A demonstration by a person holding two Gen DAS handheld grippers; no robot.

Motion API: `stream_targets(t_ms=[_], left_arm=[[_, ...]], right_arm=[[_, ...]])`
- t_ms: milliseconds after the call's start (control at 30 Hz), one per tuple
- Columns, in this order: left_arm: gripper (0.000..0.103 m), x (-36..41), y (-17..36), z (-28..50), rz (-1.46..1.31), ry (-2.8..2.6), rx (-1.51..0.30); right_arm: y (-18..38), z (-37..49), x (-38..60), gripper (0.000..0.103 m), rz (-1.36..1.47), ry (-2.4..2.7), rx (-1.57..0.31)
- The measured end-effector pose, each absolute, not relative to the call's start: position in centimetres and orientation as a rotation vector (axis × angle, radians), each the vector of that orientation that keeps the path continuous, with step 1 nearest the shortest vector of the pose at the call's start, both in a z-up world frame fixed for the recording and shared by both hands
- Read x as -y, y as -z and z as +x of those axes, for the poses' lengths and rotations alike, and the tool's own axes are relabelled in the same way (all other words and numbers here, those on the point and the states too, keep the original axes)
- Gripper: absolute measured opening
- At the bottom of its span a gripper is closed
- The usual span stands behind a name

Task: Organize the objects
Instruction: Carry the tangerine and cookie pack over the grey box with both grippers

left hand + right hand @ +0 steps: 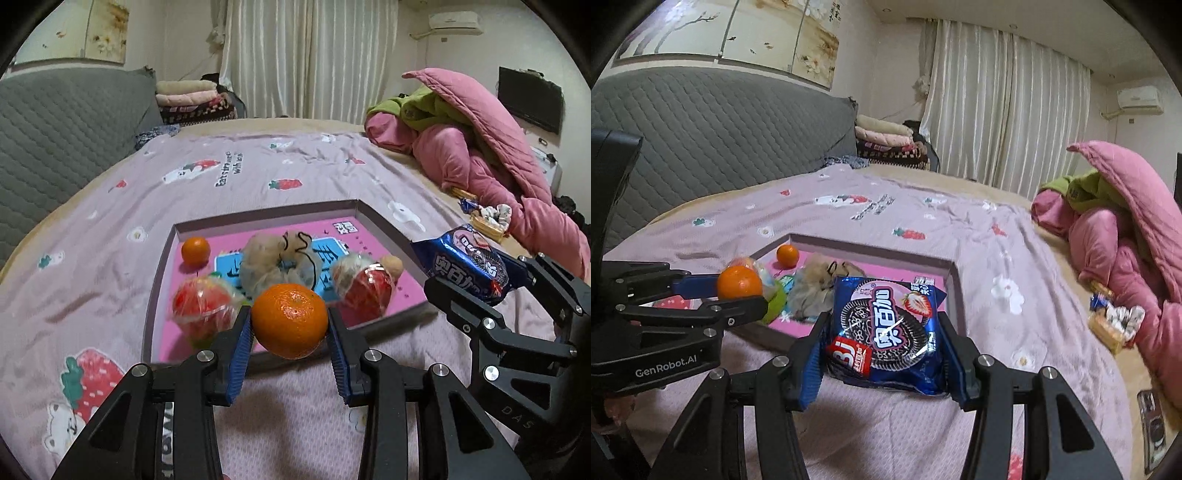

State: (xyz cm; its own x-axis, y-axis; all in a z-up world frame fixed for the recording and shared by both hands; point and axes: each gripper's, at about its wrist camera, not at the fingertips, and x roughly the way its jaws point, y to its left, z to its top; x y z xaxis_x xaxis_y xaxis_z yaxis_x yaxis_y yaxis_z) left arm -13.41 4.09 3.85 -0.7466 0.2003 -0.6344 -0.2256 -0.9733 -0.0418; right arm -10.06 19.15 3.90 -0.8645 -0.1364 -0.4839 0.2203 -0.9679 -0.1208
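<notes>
My left gripper [290, 325] is shut on an orange mandarin [290, 320], held above the near edge of a shallow box [384, 225] with a pink floor on the bed. In the right wrist view that mandarin [740, 282] shows at the left between the left gripper's fingers [731, 288]. My right gripper [882, 332] is shut on a blue pack of cookies [886, 328], held over the sheet near the box [951, 280]; the pack [467, 262] also shows at the right of the left wrist view. Inside the box lie a second mandarin [195, 251], a beige drawstring pouch [280, 266] and two wrapped red sweets [201, 302].
The bed carries a lilac sheet with strawberry prints [258, 173]. A heap of pink and green quilts [480, 147] lies at the right, with a small basket of snacks [489, 218] beside it. A grey padded headboard [62, 129] stands at the left.
</notes>
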Motion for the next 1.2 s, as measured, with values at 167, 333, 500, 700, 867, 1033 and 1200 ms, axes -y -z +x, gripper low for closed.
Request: stream_targets(t_ms=[167,333,500,700,867,1033,1200], left_arm=[[0.040,-4.4,-4.4,-14.7,-0.983,-2.751,-0.044],[0.040,-4.9,-4.4,-16.0,-0.987,-2.758,-0.040],[0.040,-5.3,-3.8,-17.1,-1.005,-2.754,-0.030],[0.040,-5.6,-3.4,-17.9,-1.013,-2.751,-0.026],[0.040,-5.6,-3.5,-18.5,-1.008,-2.758,-0.018],[0.040,-5.6,-3.5,-19.2,-1.008,-2.767,-0.012],[0.040,-5.9,-3.2,-19.7,-1.010,-2.769,-0.022]], right_arm=[[-4.4,-11.0,-19.4,0.054,0.695,2.863,-0.262],[-4.5,-12.4,-20.1,0.054,0.690,2.869,-0.266],[-4.4,-13.4,-20.7,0.054,0.700,2.877,-0.261],[-4.3,-14.5,-21.7,0.054,0.707,2.882,-0.235],[-4.6,-15.2,-22.1,0.054,0.688,2.887,-0.224],[-4.7,-15.9,-22.3,0.054,0.687,2.891,-0.229],[-4.5,-16.7,-22.4,0.054,0.694,2.891,-0.233]])
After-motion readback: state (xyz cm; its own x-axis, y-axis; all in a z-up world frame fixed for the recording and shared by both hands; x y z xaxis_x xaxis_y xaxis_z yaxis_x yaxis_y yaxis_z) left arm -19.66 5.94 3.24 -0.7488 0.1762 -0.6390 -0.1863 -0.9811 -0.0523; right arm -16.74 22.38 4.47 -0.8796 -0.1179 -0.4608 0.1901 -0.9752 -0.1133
